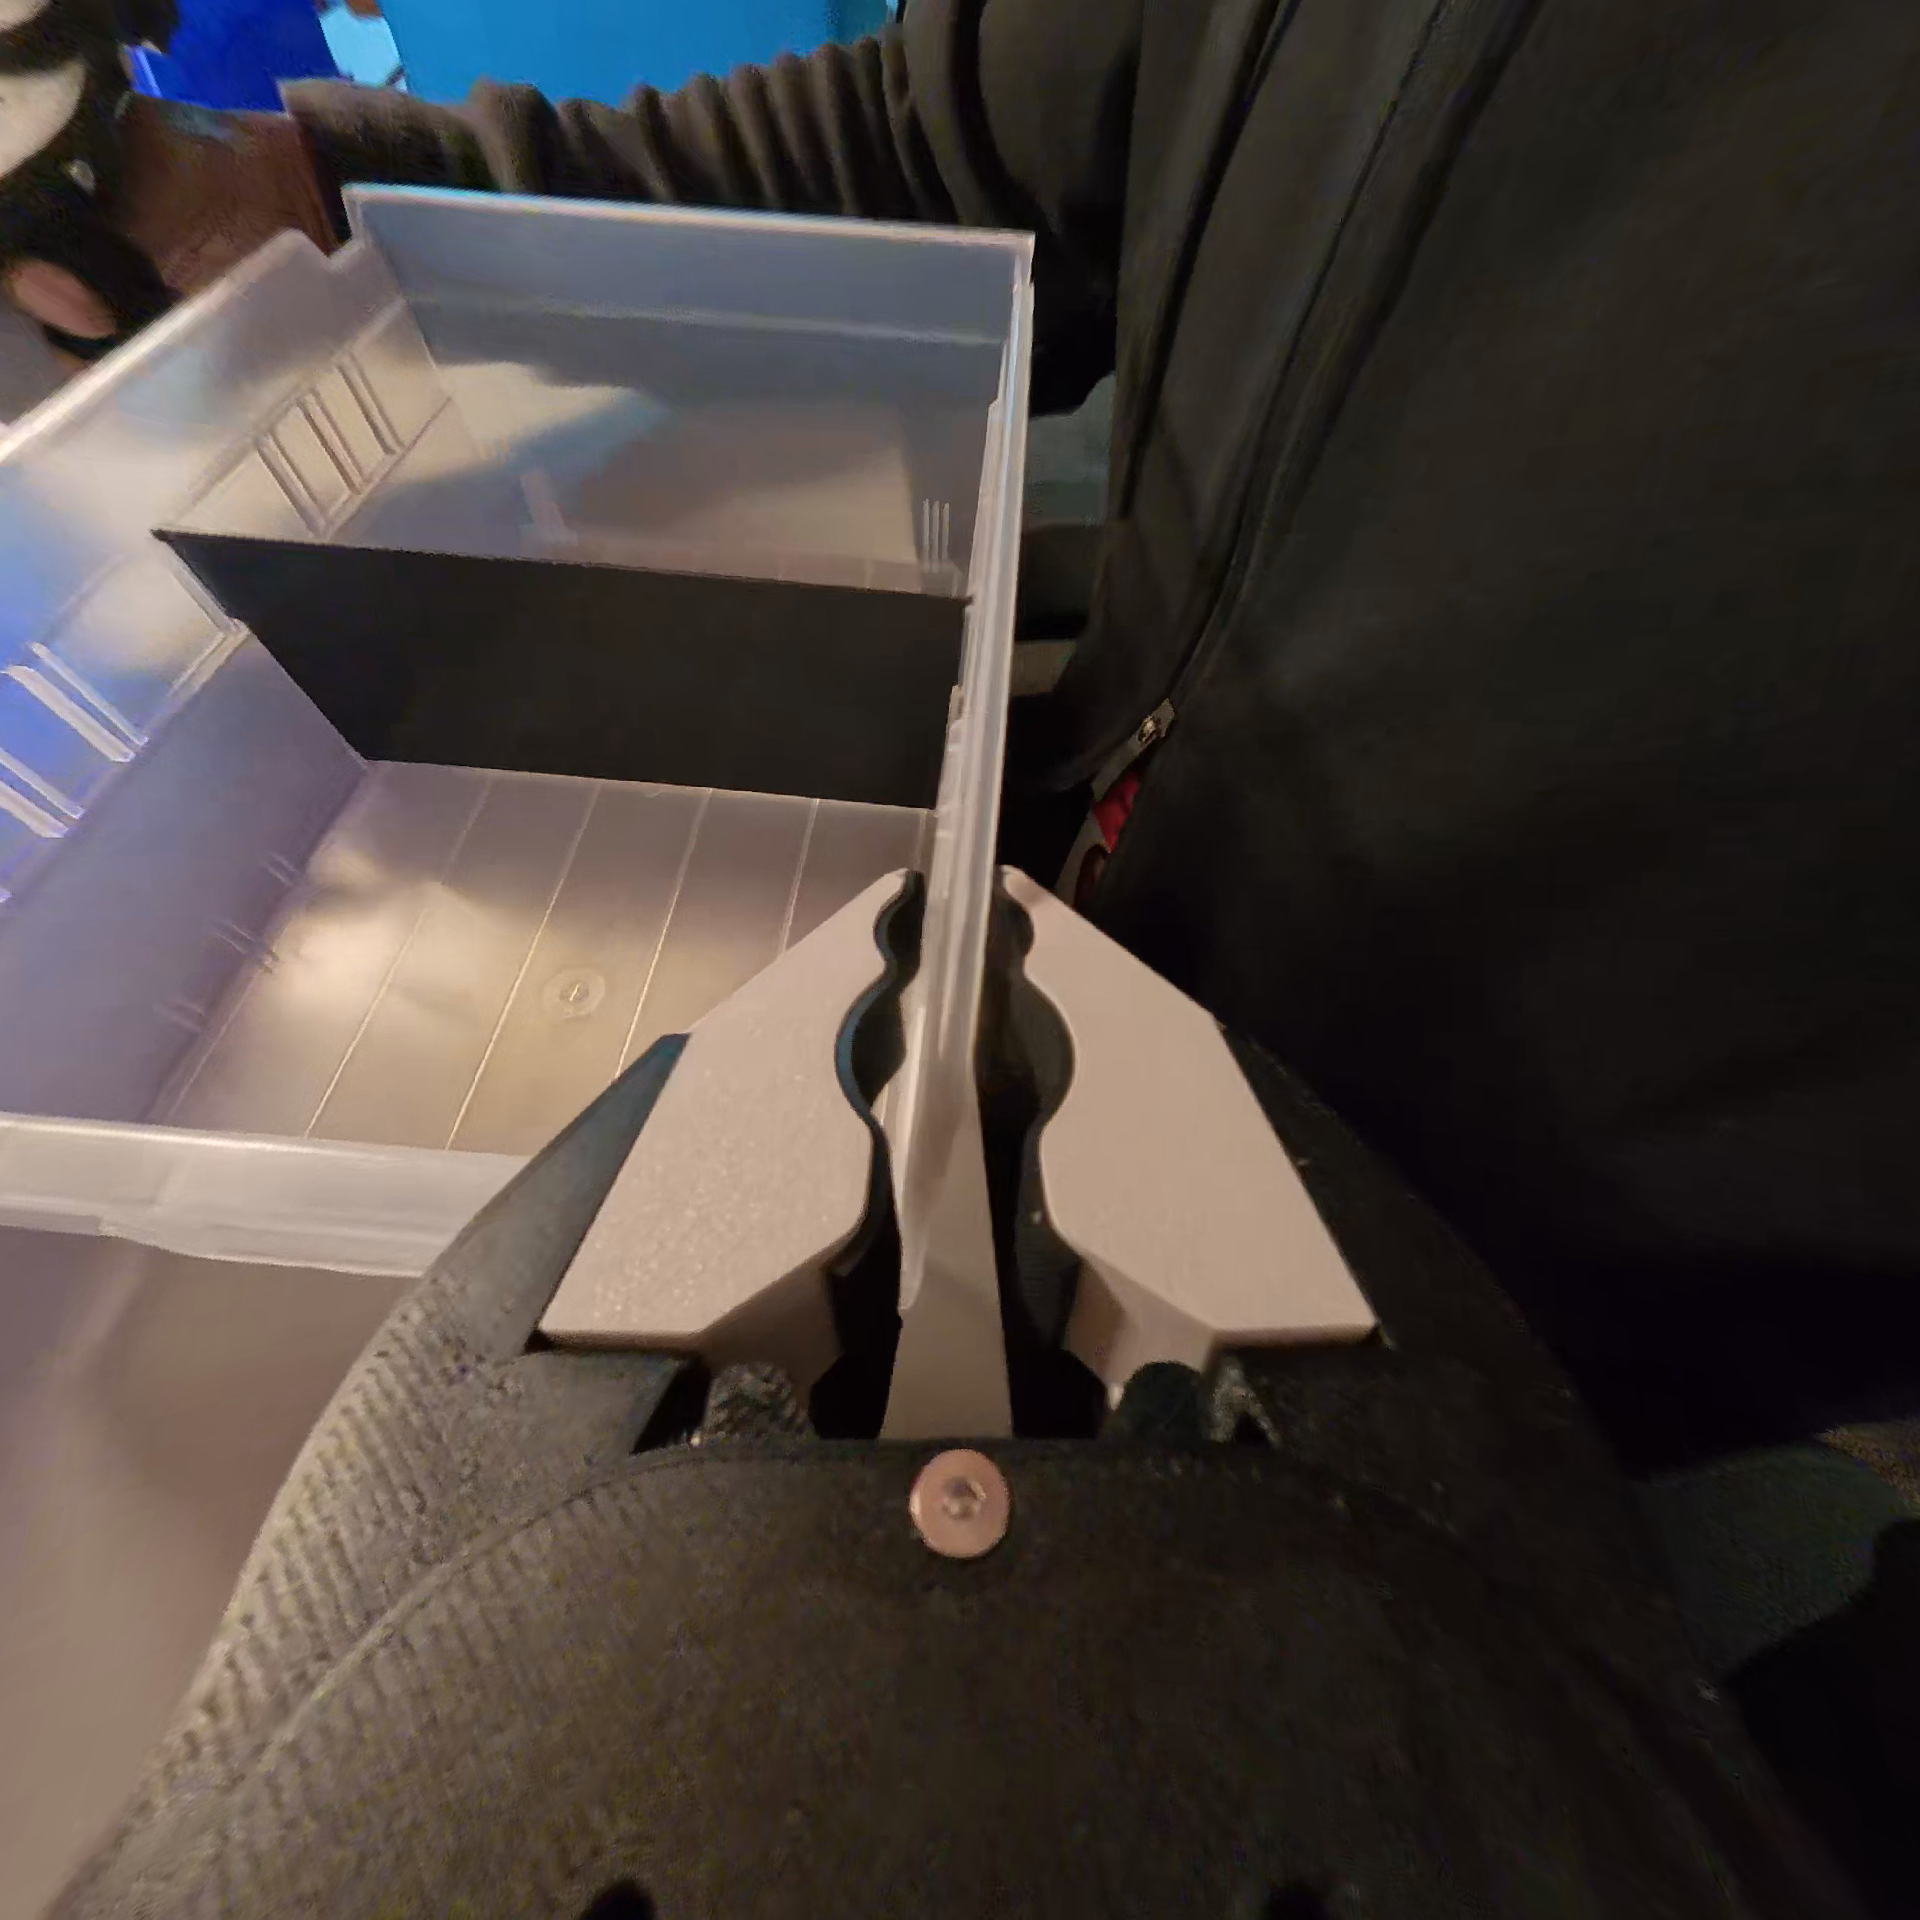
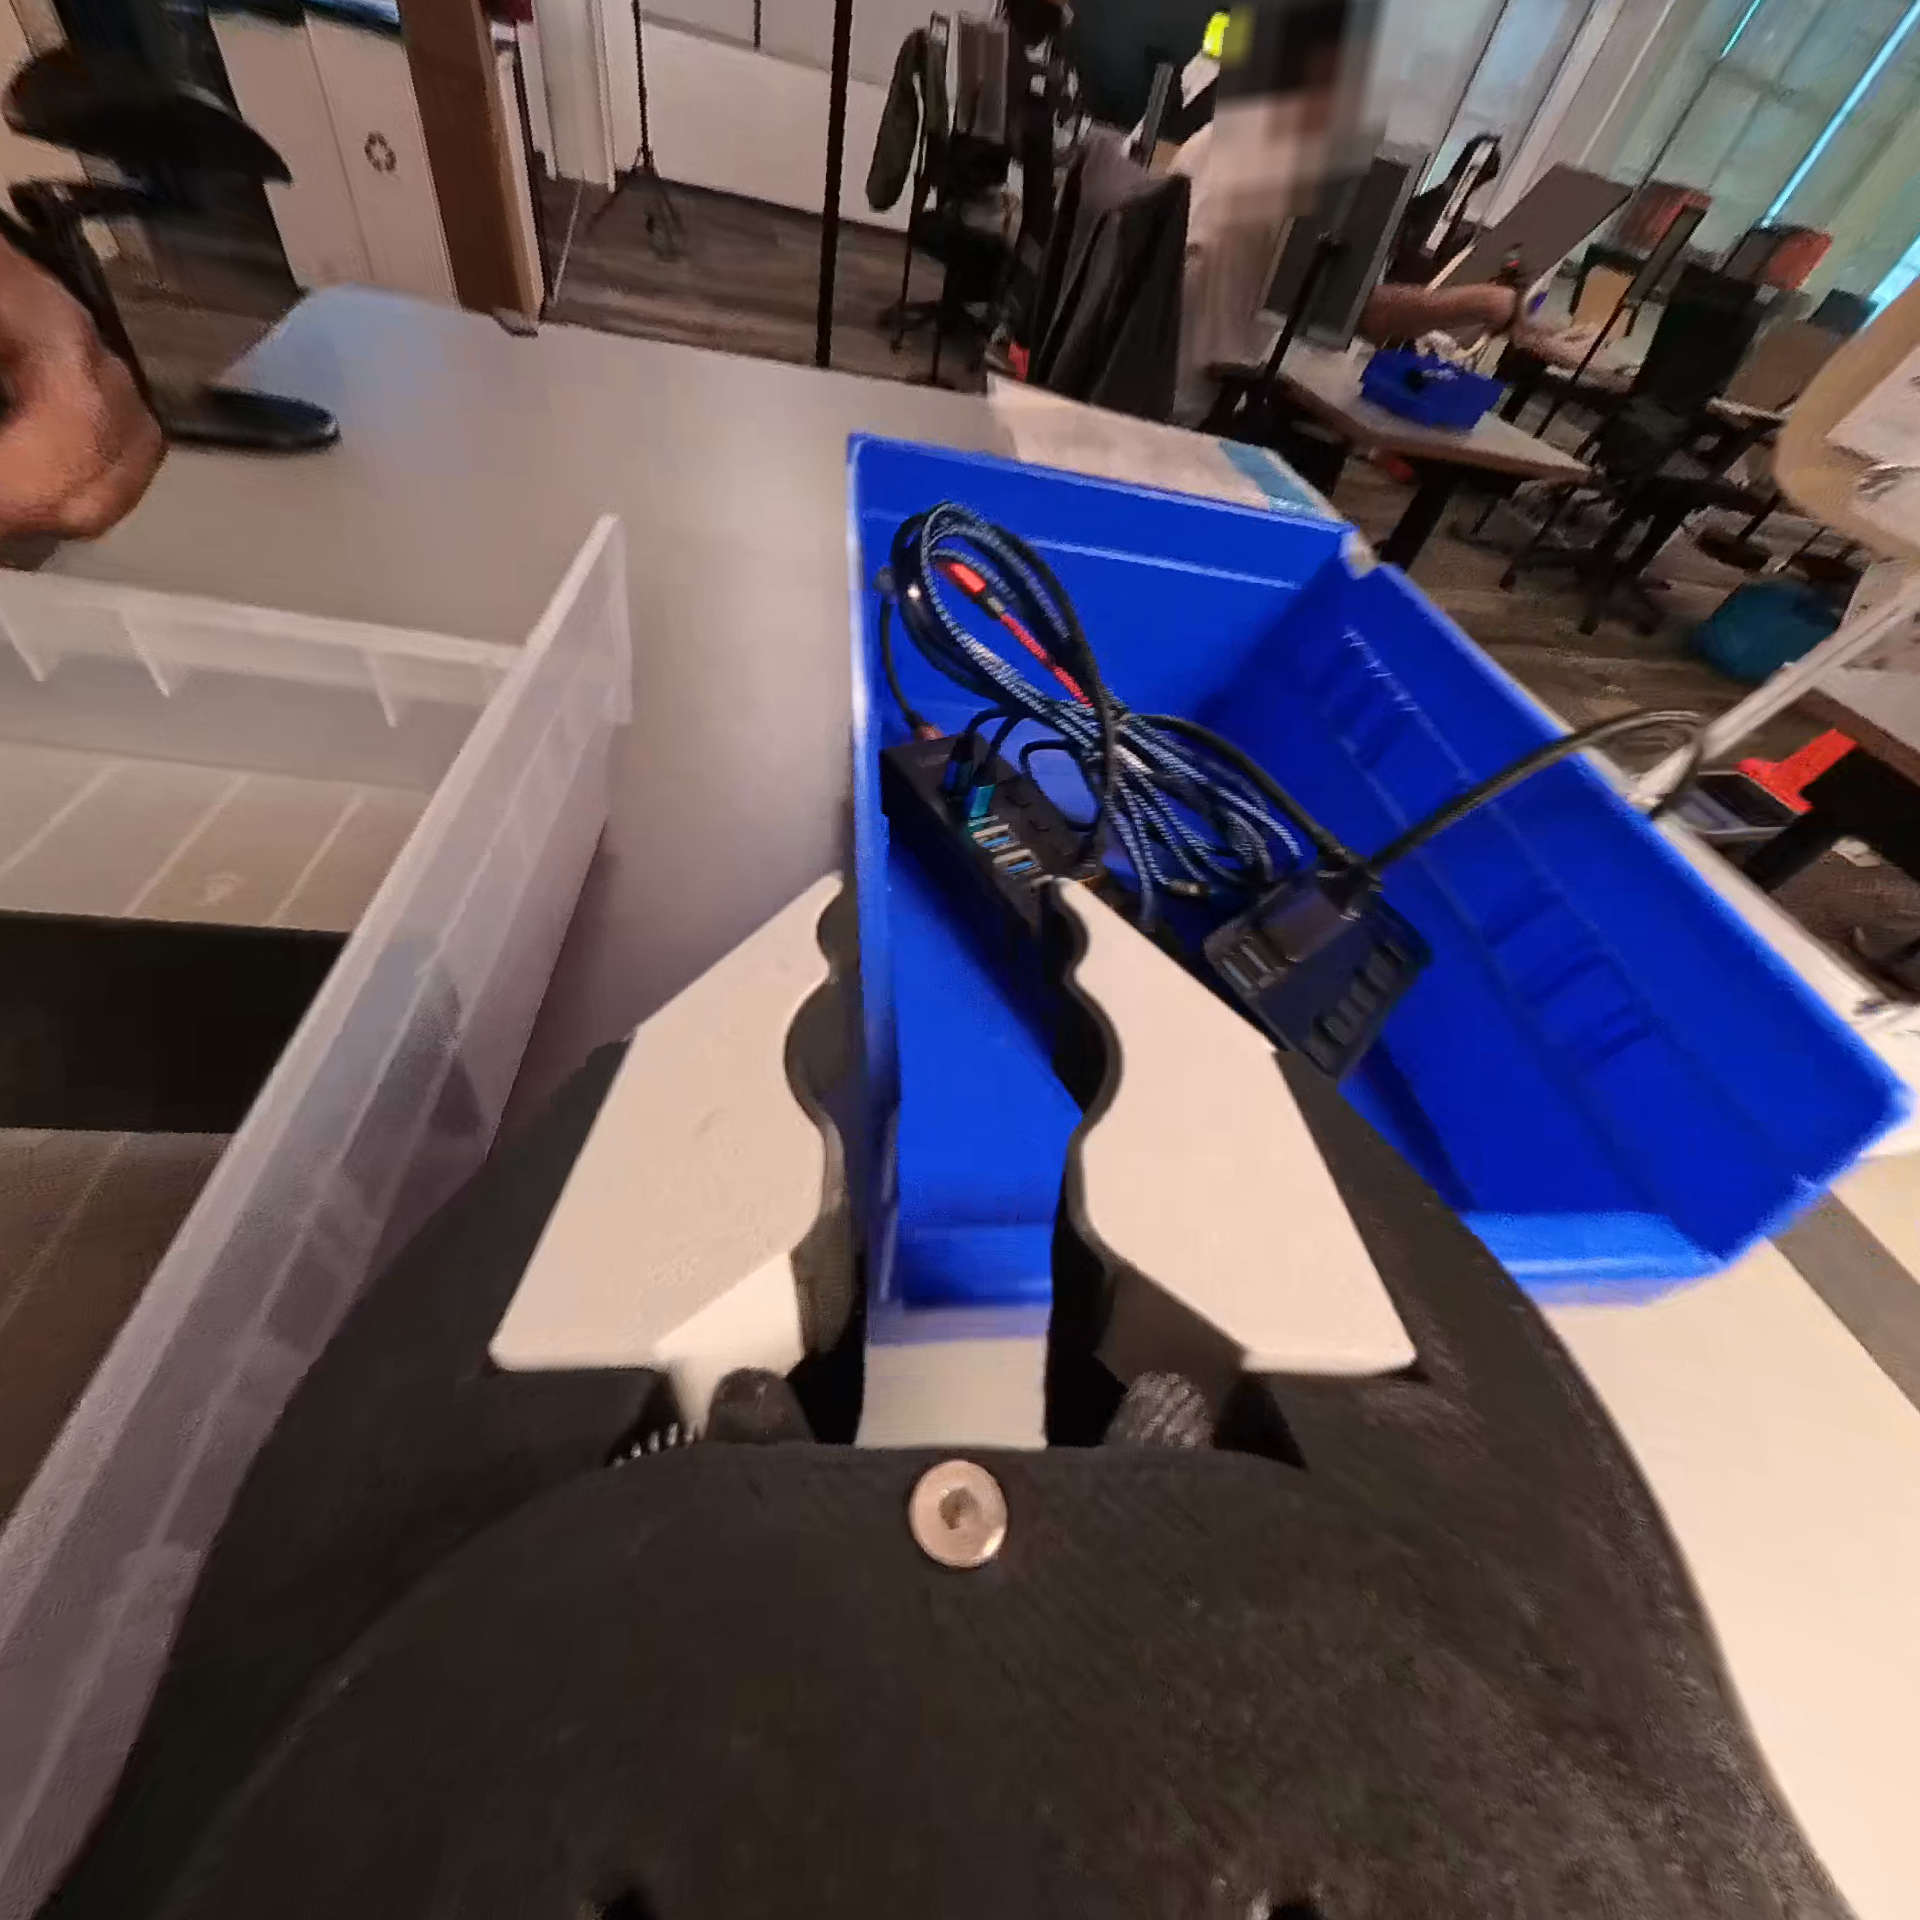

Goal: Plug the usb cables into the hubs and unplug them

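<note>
In the right wrist view a blue bin (image 2: 1558, 935) on the white table holds a long black usb hub (image 2: 966, 831), a second, squarer hub (image 2: 1320, 956) and a bundle of blue braided usb cables (image 2: 1091, 727). Some plugs sit in the long hub. My right gripper (image 2: 948, 888) straddles the bin's left wall near its front corner, jaws partly open with a gap beside the wall. My left gripper (image 1: 961, 883) is shut on the right wall of a clear plastic bin (image 1: 987, 623). That bin has nothing in it but a black divider (image 1: 582, 665).
The clear bin (image 2: 468, 831) stands just left of the blue bin. A black cable (image 2: 1507, 769) runs out over the blue bin's right wall. A person's hand (image 2: 62, 416) is at the far left. A dark jacket (image 1: 1507, 623) is close on the right of my left gripper. The left gripper's tips are roughly 30 cm from the right gripper's.
</note>
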`<state>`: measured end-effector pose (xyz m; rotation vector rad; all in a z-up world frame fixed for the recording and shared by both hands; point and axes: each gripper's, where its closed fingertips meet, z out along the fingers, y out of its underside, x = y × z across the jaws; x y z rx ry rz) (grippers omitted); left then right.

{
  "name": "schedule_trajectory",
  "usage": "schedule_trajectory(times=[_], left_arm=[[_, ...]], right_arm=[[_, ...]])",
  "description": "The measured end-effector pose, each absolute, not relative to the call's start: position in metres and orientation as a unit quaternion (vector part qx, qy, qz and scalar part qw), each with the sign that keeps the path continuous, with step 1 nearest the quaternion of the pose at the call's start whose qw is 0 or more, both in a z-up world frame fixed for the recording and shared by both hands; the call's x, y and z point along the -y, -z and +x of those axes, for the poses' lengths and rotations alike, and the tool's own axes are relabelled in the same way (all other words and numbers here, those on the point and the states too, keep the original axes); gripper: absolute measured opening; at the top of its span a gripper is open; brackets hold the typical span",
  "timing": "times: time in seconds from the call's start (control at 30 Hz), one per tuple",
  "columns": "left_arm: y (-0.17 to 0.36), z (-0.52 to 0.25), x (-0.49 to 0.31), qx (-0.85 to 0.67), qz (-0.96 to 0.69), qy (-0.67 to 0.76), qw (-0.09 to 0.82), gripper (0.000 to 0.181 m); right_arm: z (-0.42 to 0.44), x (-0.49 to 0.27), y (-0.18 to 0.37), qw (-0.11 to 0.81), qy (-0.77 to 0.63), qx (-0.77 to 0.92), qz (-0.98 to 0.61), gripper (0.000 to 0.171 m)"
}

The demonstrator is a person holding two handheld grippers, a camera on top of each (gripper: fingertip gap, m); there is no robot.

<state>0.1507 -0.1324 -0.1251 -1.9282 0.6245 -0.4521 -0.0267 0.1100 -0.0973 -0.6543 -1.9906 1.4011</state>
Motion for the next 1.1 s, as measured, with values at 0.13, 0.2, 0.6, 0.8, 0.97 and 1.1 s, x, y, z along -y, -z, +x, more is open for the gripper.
schedule_trajectory(times=[0.13, 0.2, 0.6, 0.8, 0.97, 1.1], left_arm=[[0.085, 0.143, 0.150, -0.244, -0.745, 0.213, 0.584, 0.024], [0.059, 0.127, 0.155, -0.224, -0.718, 0.207, 0.626, 0.027], [0.051, -0.166, 0.067, 0.256, -0.778, 0.022, 0.573, 0.068], [0.119, -0.194, 0.022, 0.225, -0.881, 0.020, 0.417, 0.046], [0.117, -0.221, 0.043, 0.223, -0.876, -0.030, 0.428, 0.012], [0.117, -0.243, 0.083, 0.218, -0.878, -0.061, 0.423, 0.010]], right_arm=[[-0.007, -0.164, 0.053, 0.355, -0.558, 0.695, -0.281, 0.044], [0.010, -0.195, 0.028, 0.378, -0.576, 0.653, -0.314, 0.046], [0.139, -0.152, 0.072, 0.233, -0.493, 0.623, -0.560, 0.078], [0.157, -0.134, 0.122, 0.209, -0.420, 0.666, -0.579, 0.077], [0.158, -0.176, 0.115, 0.269, -0.339, 0.723, -0.538, 0.040], [0.156, -0.231, 0.112, 0.317, -0.229, 0.774, -0.498, 0.029]])
